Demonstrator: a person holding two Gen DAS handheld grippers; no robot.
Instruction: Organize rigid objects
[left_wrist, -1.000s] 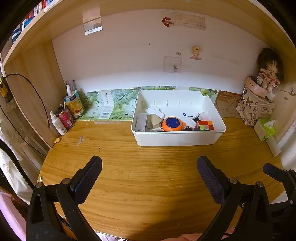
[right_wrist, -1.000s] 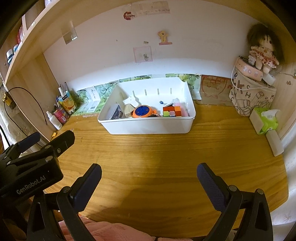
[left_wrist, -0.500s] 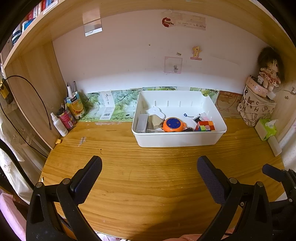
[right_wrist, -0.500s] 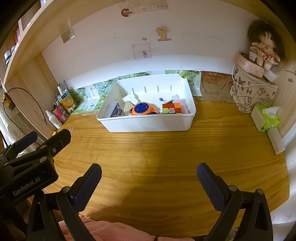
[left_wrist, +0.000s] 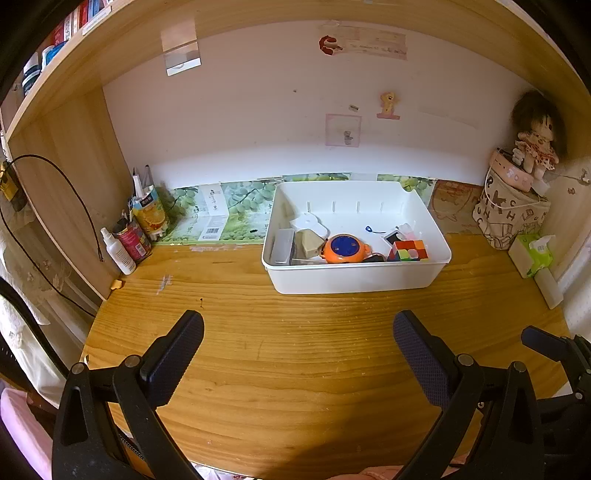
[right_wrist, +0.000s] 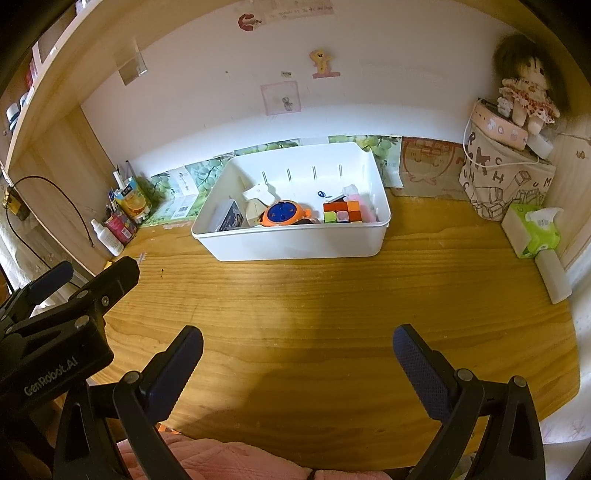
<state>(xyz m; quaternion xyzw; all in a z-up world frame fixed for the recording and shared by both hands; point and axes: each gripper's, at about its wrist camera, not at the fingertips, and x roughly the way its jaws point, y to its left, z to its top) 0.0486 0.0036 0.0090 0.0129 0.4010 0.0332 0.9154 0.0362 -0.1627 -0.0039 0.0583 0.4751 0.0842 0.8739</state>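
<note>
A white plastic bin stands at the back middle of the wooden desk; it also shows in the right wrist view. Inside it lie an orange and blue round toy, a colourful cube puzzle, a beige block and a grey box. My left gripper is open and empty, low over the desk's front edge. My right gripper is open and empty, also near the front edge. The left gripper's body shows at the left in the right wrist view.
Bottles and a juice carton stand in the back left corner. A printed fabric bag with a doll on top sits at the back right, with a tissue pack in front. A black cable hangs at the left wall.
Both grippers have drawn back slightly from the bin and stay open. Nothing on the desk has moved.
</note>
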